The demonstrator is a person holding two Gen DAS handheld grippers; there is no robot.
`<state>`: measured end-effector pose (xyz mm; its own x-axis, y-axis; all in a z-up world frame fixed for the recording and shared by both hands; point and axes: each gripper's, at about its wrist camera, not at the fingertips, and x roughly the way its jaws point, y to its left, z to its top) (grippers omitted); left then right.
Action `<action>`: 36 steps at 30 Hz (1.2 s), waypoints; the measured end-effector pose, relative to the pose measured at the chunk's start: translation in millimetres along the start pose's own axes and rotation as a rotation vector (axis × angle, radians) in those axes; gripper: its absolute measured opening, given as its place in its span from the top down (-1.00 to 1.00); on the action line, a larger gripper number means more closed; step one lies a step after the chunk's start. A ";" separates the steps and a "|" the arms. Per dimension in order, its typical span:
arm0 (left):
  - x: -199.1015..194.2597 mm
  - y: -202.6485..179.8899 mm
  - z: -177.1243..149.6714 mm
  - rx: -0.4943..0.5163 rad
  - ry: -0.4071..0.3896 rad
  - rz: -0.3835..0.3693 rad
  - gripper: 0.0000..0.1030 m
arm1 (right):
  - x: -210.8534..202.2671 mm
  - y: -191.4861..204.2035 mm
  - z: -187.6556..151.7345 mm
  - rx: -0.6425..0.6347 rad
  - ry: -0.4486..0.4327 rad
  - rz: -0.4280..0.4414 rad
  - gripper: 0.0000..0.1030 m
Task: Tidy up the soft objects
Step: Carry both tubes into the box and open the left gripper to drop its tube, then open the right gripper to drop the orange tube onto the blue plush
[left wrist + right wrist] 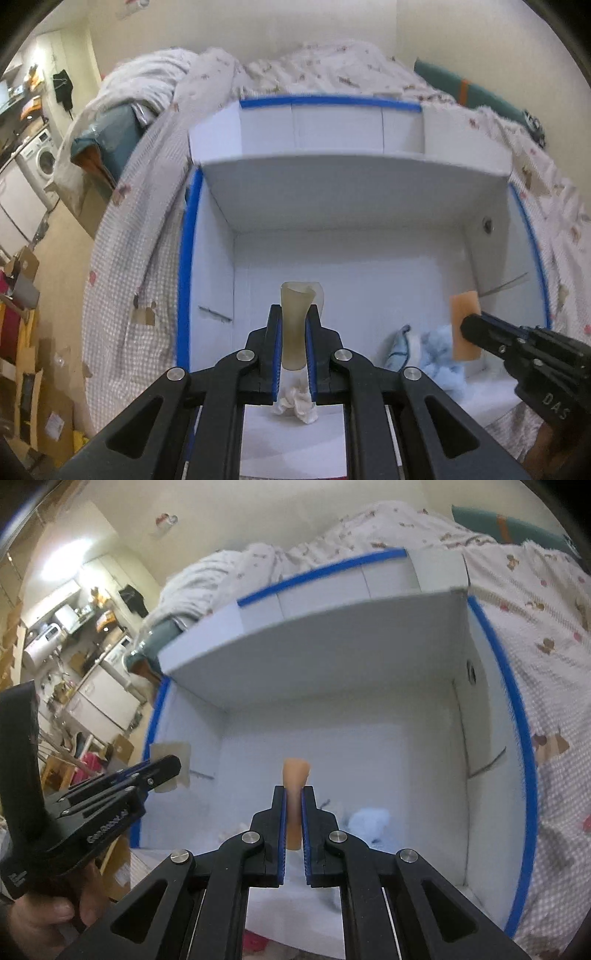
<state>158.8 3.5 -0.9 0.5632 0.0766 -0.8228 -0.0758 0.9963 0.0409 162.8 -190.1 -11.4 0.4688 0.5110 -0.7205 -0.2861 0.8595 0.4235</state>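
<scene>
A small home, a one-room flat: a bed (332,74) with rumpled patterned bedding fills the far side, and beyond it stand a washing machine (40,160), a fridge (107,701) and cluttered kitchen shelves (74,616).

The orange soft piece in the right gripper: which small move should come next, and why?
Probably lower the right gripper a little into the white box and then open it. It is shut on the orange piece, which hangs above the box floor, near the blue fluffy item already inside.
</scene>
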 end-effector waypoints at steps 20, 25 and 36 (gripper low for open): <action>22.9 -2.2 -12.7 -0.017 0.057 0.011 0.69 | 36.6 6.3 -1.5 -0.009 0.095 -0.032 0.81; 19.3 -5.9 -12.8 0.008 0.049 0.011 0.58 | 34.0 5.5 -2.9 -0.010 0.081 -0.026 0.81; 11.9 -5.3 -11.9 0.013 0.024 0.028 -0.21 | 34.3 -6.3 -1.8 0.056 0.077 -0.038 0.11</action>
<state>156.1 -1.3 -17.6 0.5408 0.1038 -0.8347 -0.0805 0.9942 0.0715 179.1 -178.0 -39.8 0.4121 0.4777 -0.7758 -0.2212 0.8785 0.4235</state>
